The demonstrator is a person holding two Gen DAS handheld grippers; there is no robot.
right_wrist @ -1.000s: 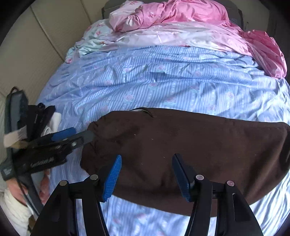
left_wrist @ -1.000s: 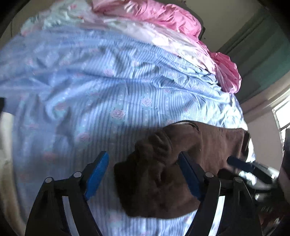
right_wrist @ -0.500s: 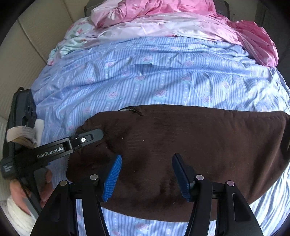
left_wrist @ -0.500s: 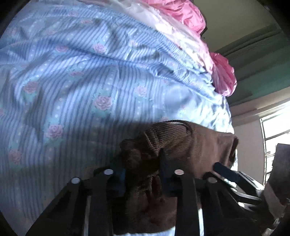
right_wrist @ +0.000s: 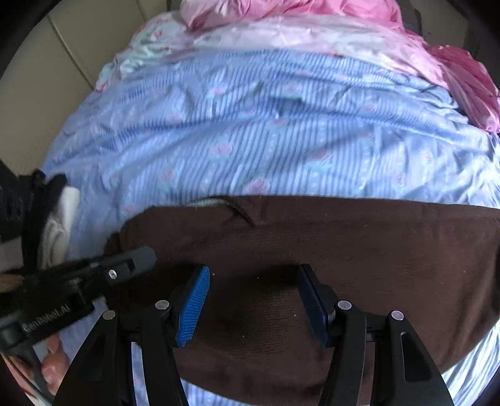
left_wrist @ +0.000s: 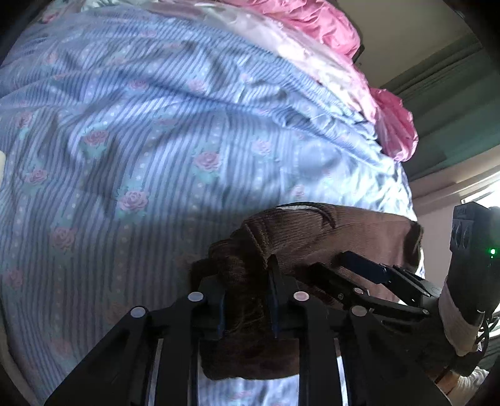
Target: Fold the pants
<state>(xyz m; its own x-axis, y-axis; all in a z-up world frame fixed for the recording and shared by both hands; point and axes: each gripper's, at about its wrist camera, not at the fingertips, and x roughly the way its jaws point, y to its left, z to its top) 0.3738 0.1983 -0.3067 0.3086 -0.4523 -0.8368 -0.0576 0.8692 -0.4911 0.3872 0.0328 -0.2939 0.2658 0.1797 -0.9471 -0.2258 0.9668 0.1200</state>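
While my left gripper (left_wrist: 247, 299) is pinching a bunched end of the brown corduroy pants (right_wrist: 312, 246) lying across the blue floral bedsheet (right_wrist: 265, 140), my right gripper (right_wrist: 253, 299) is hovering open above them.

A home bedroom. Bed (right_wrist: 281, 131) filling both views, made up with a blue striped sheet (left_wrist: 162, 131) printed with small pink roses. Crumpled pink satin bedding (right_wrist: 312, 18) heaped along the far end. Beige padded headboard or wall panel (right_wrist: 72, 56) beside the bed. Green curtain (left_wrist: 450, 103) hanging next to a bright window (left_wrist: 487, 196) at the right. Brown pants (right_wrist: 343, 250) laid out on the sheet.
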